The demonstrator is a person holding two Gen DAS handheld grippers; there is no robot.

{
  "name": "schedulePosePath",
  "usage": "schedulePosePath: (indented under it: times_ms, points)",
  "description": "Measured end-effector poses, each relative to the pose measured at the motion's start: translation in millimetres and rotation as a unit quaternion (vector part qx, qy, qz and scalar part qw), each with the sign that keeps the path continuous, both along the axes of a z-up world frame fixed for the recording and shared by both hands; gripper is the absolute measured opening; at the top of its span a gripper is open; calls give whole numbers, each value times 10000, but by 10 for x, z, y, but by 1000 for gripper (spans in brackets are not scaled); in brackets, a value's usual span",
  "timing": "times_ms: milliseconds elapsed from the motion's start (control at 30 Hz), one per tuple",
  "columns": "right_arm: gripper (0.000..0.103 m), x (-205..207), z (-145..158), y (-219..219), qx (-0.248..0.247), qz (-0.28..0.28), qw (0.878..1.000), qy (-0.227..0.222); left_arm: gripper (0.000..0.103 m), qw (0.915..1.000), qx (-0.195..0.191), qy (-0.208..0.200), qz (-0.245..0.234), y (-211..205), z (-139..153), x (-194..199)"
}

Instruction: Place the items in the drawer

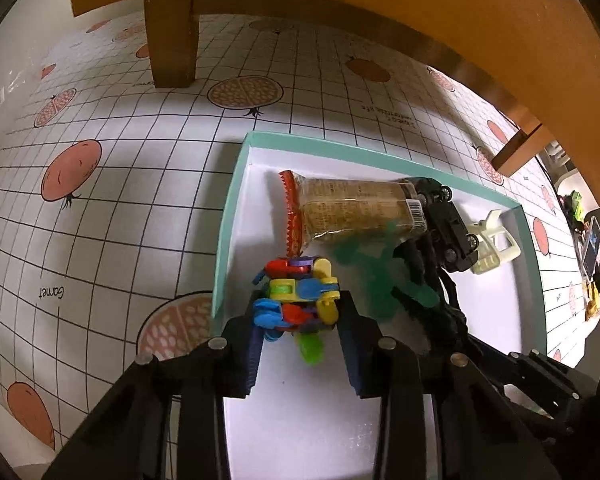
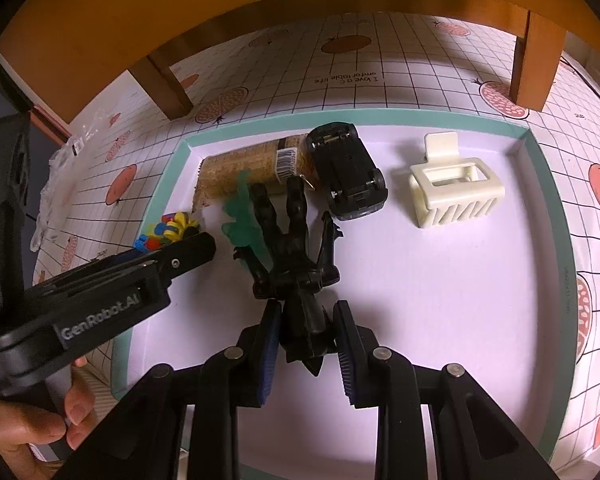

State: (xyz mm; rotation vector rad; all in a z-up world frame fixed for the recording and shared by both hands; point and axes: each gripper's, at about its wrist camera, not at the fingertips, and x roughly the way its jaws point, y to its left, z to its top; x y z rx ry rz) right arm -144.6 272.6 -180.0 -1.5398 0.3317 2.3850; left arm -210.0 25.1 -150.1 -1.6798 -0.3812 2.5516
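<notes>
A shallow white drawer with a teal rim point(image 1: 224, 240) point(image 2: 548, 184) lies on a patterned cloth. My left gripper point(image 1: 300, 304) is shut on a multicoloured plastic toy point(image 1: 296, 292) over the drawer's left edge; the right wrist view shows this toy point(image 2: 172, 232) at the left gripper's point(image 2: 188, 248) tip. My right gripper point(image 2: 306, 320) is shut on a black action figure point(image 2: 296, 248) with a translucent green piece point(image 2: 240, 216) beside it. A wrapped snack bar point(image 2: 244, 168) point(image 1: 356, 208), a black toy car point(image 2: 348, 168) point(image 1: 448, 224) and a cream hair claw point(image 2: 452, 188) point(image 1: 496, 244) lie in the drawer.
Wooden furniture legs point(image 1: 172, 40) point(image 2: 536, 64) stand on the gridded fruit-print cloth point(image 1: 100, 220) beyond the drawer, under an orange-brown top. A clear plastic bag point(image 2: 56, 184) lies at the left. A hand point(image 2: 40, 432) holds the left gripper. Small items point(image 1: 588, 240) sit far right.
</notes>
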Motion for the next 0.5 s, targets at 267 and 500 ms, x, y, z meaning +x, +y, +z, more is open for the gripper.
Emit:
schedulePosePath:
  times_ms: [267,500]
  points:
    - [28,56,126,14,69,1,9996,271,36,10000,-44,-6,-36,-12,-11,4]
    - [28,110,306,16,105,4,9981,611,36,10000,-19,48,-52,-5,25,23]
